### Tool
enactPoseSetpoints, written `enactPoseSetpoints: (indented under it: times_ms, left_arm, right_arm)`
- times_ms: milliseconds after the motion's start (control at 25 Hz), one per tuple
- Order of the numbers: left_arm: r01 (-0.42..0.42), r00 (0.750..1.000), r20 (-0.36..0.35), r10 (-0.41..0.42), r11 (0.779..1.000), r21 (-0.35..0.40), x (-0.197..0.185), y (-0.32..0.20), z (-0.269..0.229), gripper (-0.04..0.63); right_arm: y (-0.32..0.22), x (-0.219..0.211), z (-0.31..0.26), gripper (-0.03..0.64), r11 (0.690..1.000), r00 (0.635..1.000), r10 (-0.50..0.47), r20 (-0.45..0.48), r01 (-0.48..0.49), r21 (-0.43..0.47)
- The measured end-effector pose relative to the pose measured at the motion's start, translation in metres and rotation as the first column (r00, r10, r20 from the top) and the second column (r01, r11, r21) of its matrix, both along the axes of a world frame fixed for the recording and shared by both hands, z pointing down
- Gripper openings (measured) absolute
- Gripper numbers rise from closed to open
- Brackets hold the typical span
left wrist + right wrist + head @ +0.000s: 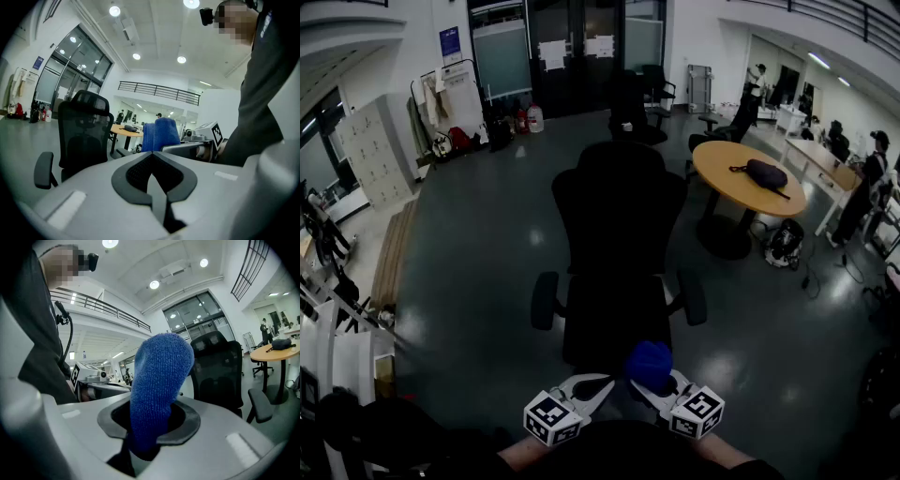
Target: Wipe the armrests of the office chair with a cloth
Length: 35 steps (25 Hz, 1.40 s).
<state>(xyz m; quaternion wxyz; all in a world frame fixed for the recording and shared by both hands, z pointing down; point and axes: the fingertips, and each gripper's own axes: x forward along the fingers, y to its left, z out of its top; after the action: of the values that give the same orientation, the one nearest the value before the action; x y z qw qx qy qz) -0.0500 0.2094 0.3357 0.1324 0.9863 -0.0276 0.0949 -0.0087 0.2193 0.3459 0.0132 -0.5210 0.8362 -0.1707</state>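
Observation:
A black office chair (617, 248) stands in front of me with its back toward me. Its two padded armrests, left (545, 300) and right (692, 296), stick out at the sides. My right gripper (659, 382) is shut on a blue cloth (650, 364), which stands up from its jaws (158, 385). My left gripper (586, 388) is shut with nothing in it, and its jaws meet in a closed line in the left gripper view. Both grippers are held close together just short of the chair's seat. From the left gripper, the chair (84, 133), one armrest (43, 169) and the cloth (159, 133) are visible.
A round wooden table (741, 192) with a dark bag (766, 172) stands to the right of the chair, and a backpack (784, 244) lies on the floor beside it. People stand at desks far right. Lockers (375, 155) and shelving line the left side.

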Motion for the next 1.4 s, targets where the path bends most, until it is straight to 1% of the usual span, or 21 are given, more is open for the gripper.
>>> enactPoseSetpoints:
  times_ms: [280, 520, 720, 920, 1080, 1200, 1400]
  left_arm:
    - [-0.007, 1.0, 0.007, 0.007, 1.0, -0.002, 0.007, 0.003, 0.007, 0.02]
    - [-0.023, 1.0, 0.017, 0.023, 1.0, -0.009, 0.019, 0.008, 0.013, 0.02]
    - [-0.039, 0.999, 0.028, 0.039, 0.999, -0.012, 0.032, 0.009, 0.011, 0.02]
    - [-0.073, 0.996, 0.052, 0.074, 0.997, -0.01, 0.063, 0.017, 0.01, 0.02]
    - [-0.093, 0.993, 0.069, 0.093, 0.996, -0.006, 0.095, 0.032, 0.012, 0.02]
    - [-0.097, 0.992, 0.081, 0.097, 0.995, -0.001, 0.117, 0.042, 0.01, 0.02]
    - [-0.134, 0.986, 0.104, 0.134, 0.991, -0.001, 0.145, 0.059, 0.021, 0.02]
  right_arm:
    - [0.003, 0.006, 0.006, 0.124, 1.0, 1.0, 0.006, 0.005, -0.006, -0.001]
    - [0.008, 0.018, 0.014, 0.124, 1.0, 1.0, 0.014, 0.026, -0.013, -0.015]
    - [0.01, 0.028, 0.008, 0.124, 1.0, 0.999, 0.01, 0.032, -0.01, -0.005]
    - [0.018, 0.062, 0.007, 0.124, 0.999, 0.997, 0.049, 0.053, -0.049, -0.005]
    - [0.034, 0.097, 0.007, 0.124, 0.996, 0.994, 0.083, 0.072, -0.084, 0.003]
    - [0.045, 0.125, 0.005, 0.124, 0.992, 0.988, 0.123, 0.094, -0.124, 0.009]
    - [0.06, 0.161, 0.011, 0.124, 0.984, 0.978, 0.173, 0.116, -0.176, 0.019]
